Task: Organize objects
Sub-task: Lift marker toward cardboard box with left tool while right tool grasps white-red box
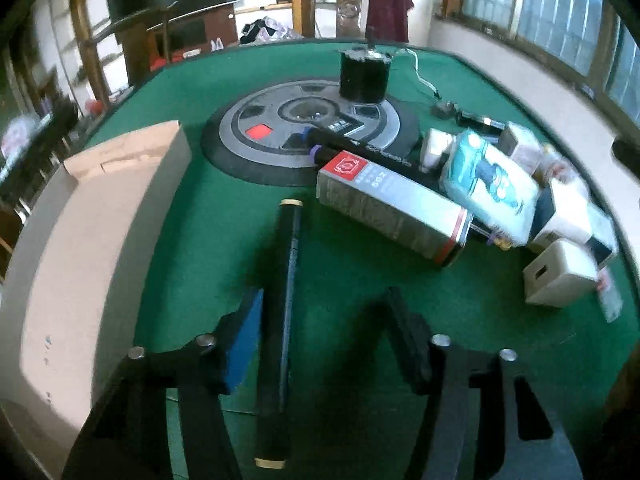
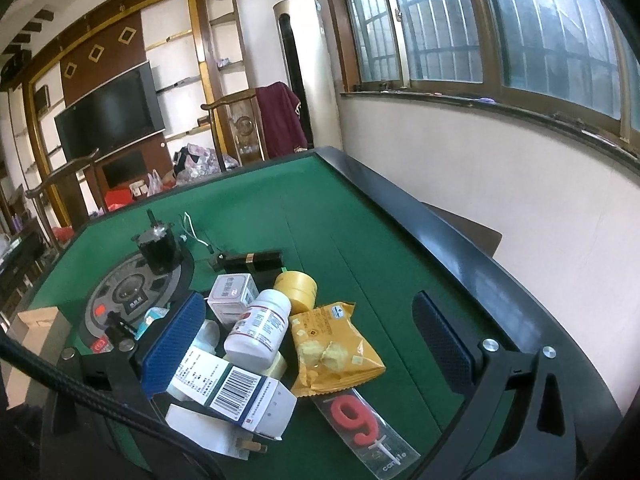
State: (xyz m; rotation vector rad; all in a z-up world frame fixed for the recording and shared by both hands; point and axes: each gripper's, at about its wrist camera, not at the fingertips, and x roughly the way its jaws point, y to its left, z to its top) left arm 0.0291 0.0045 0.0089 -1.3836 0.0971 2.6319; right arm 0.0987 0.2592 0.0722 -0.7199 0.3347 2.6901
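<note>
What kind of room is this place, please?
Probably a home living room: a green-felt mahjong table, a television on a wooden wall unit, and a tall standing air conditioner beside barred windows.

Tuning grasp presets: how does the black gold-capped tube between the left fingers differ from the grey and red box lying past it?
Shape: the black tube is a thin round rod; the grey box is a wide flat-sided carton.
Colour: the tube is black with gold end caps; the box is grey with red ends and print.
Pose: the tube lies between the left gripper fingers; the box lies slantwise, clear of them.
Both lie flat on the green table.
</note>
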